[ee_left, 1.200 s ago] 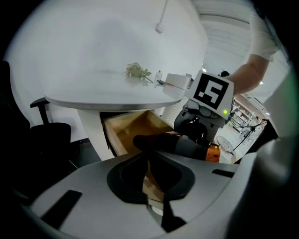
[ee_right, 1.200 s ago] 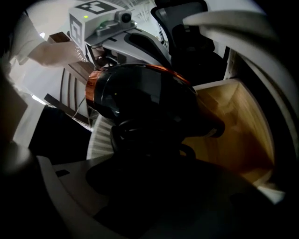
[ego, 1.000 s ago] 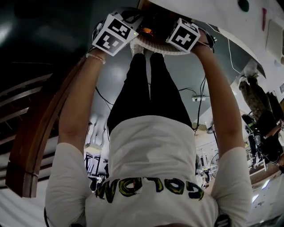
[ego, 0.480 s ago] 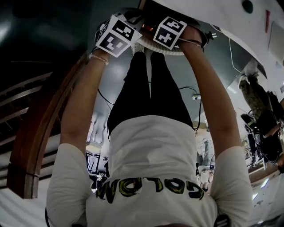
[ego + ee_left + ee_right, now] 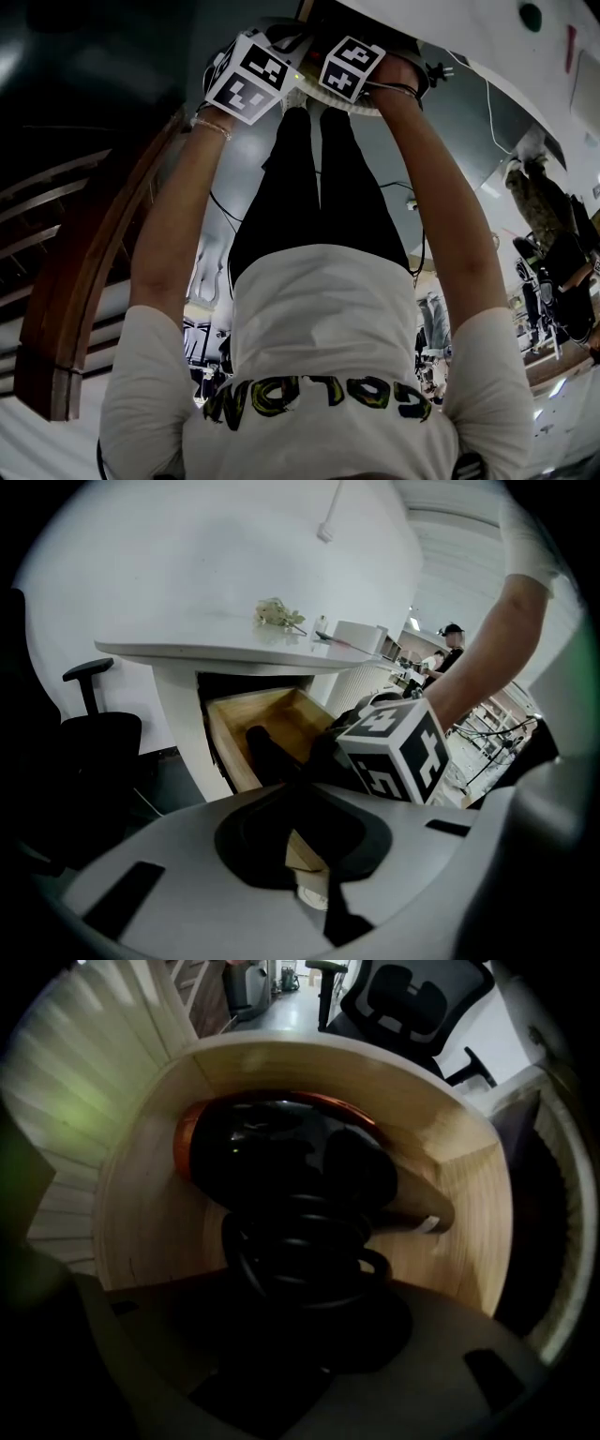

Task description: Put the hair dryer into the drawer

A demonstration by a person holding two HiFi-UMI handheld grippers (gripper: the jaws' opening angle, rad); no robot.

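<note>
**Right gripper bringing the dryer down into the drawer.** Over the last second my right gripper (image 5: 291, 1349) has swung in over the drawer (image 5: 450, 1194) towards my left gripper (image 5: 305, 860). It has also tipped to point down into the drawer. In the head view its cube (image 5: 352, 67) now sits just beside the left cube (image 5: 246, 80). The dryer's orange ring, plain between the two cubes a second ago, is all but covered.

**Dryer** (image 5: 281, 1162): inside the drawer's walls, black body and orange ring deepest in, coiled cord (image 5: 300, 1251) nearest me. Whether it rests on the drawer's floor I cannot tell.

**Right gripper:** spread wide about the cord coil, its jaws having just eased a little wider. The dark there hides whether the pads press.

**Left gripper:** unmoved at the drawer's front corner, with a wedge of the wood between its jaws. They look pinched on it, holding the drawer out from under the desk (image 5: 234, 652).

**Reading:** the dryer has reached its place. What remains, I judge, is to finish letting go and lift clear of the drawer without snagging the cord
</note>
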